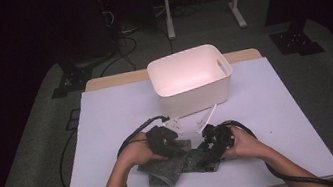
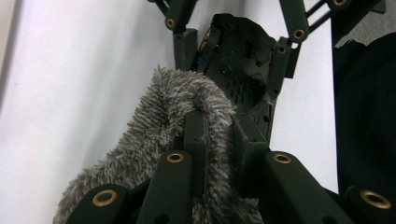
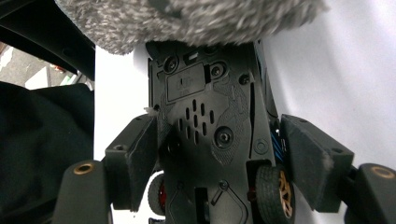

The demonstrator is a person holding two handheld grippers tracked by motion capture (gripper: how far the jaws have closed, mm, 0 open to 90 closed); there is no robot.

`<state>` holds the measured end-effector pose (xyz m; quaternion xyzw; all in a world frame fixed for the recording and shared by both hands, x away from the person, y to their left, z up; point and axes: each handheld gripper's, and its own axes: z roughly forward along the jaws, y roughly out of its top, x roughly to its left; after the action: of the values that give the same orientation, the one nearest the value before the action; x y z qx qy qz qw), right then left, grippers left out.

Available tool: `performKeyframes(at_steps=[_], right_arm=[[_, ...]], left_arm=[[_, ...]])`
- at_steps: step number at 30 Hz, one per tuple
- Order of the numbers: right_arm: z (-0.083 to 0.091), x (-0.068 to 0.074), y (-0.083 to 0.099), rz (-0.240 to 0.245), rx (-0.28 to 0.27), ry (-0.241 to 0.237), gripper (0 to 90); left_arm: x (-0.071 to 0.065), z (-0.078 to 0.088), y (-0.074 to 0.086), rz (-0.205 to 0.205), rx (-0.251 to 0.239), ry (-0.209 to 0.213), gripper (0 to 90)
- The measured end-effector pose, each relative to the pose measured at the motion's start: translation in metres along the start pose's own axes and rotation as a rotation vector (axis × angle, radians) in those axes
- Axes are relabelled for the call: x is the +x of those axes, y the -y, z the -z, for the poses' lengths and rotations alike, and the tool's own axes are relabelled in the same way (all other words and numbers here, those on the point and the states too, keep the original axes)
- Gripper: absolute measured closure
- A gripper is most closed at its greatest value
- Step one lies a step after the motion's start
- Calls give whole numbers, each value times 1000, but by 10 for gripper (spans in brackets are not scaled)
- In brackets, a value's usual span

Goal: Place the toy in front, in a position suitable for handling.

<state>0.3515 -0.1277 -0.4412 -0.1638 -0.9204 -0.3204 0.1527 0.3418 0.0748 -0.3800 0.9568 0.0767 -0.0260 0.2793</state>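
A black toy car (image 1: 200, 160) lies belly-up on the white mat, its chassis (image 3: 205, 116) and an orange-rimmed wheel (image 3: 273, 191) between the jaws of my right gripper (image 3: 215, 140). One pad is at the car's side and a thin gap shows at the other, so the gripper is open around the car. My left gripper (image 2: 217, 126) is shut on a fold of a grey fluffy cloth (image 2: 159, 116) and holds it against the car's end (image 2: 238, 60). The cloth (image 1: 164, 171) trails onto the mat under my left gripper (image 1: 175, 145), close beside my right gripper (image 1: 209, 145).
A white plastic bin (image 1: 195, 96) stands just beyond the two grippers at the middle of the mat (image 1: 107, 118). Black cables trail from both hands toward the table's front edge. Dark floor and stands lie behind the table.
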Motion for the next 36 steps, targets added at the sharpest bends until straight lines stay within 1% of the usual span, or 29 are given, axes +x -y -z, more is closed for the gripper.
performKeyframes(at_steps=[1,4,7,10,14,17,19,20,22,26,27,30,33,34,36], right_arm=[[0,2,1,5,-6,9,283],[0,3,1,7,-11,14,285],[0,6,2,27,-19,30,287],[1,12,2,65,-20,63,293],[2,22,3,129,-23,107,305],[3,28,6,179,-33,137,313],[3,32,8,204,-38,155,319],[3,36,10,229,-46,162,324],[3,38,12,249,-56,173,327],[4,39,15,258,-72,173,335],[5,40,16,258,-88,172,373],[7,41,16,265,-98,174,399],[8,45,16,280,-101,191,410],[8,45,17,283,-99,193,417],[8,46,17,287,-109,191,429]], left_arm=[[0,1,0,1,-3,-1,786],[2,3,-1,3,-11,-6,786],[2,6,-4,1,-18,-10,786],[3,8,-8,-7,-14,-15,786],[4,8,-11,3,-18,-14,782],[5,5,-13,-3,-12,8,782],[3,1,-14,1,1,19,782],[3,0,-14,6,-1,25,782],[3,-2,-14,9,2,42,782],[3,-4,-12,22,5,63,781],[3,-4,-11,26,0,73,780],[3,-2,-9,29,-11,99,779],[1,0,-6,28,-24,108,777],[0,0,-5,37,-32,114,777],[0,1,-5,32,-34,116,778]])
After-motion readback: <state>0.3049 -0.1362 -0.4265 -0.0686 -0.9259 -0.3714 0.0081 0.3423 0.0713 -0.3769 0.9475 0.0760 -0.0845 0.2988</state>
